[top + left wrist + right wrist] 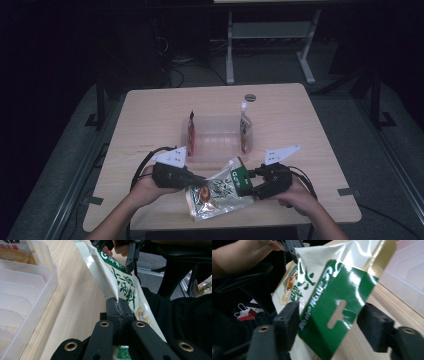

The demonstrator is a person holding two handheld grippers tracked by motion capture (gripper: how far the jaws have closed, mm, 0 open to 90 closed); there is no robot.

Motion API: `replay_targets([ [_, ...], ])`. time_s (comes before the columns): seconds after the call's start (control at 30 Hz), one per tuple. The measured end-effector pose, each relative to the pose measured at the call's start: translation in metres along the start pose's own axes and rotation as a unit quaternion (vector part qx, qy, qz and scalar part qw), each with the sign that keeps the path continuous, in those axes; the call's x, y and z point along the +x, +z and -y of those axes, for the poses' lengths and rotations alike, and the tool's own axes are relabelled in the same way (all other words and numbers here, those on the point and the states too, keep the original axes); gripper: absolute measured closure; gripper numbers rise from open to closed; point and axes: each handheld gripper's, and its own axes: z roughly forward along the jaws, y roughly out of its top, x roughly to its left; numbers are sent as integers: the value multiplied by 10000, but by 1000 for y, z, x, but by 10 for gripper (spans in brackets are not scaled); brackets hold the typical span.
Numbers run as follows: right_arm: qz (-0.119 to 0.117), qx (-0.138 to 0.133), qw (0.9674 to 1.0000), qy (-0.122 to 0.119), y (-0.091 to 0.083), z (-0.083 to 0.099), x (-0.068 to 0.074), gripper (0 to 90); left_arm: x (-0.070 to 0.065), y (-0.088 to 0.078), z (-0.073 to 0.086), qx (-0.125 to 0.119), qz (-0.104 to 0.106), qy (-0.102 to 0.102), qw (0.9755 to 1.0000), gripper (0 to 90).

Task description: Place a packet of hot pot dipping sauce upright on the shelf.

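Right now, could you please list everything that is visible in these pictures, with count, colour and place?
snack bag: 1, white with green top band, held above the near table edge between both grippers
clear plastic tray: 1, transparent, middle of the table
red packet: 1, red, upright at the tray's left wall
pale packet: 1, pale with a white cap, upright at the tray's right wall
table: 1, light wood
round disc: 1, dark, far side of the table
left gripper: 1, black, fingers shut on the bag's side edge
right gripper: 1, black, fingers apart around the bag's green top
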Motion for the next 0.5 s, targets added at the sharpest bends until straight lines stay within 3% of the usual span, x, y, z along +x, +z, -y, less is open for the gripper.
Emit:
replay_targets([
  [0.2, -64, -43, 10000, -60, 0, 0, 2, 476, 1, 3, 0, 23, 2, 26, 10000, 900],
  [0.5, -130, -245, 9995, -172, -3, -4, 0, 766, 5, -1, 7, -34, -224, -115, 9997, 900],
])
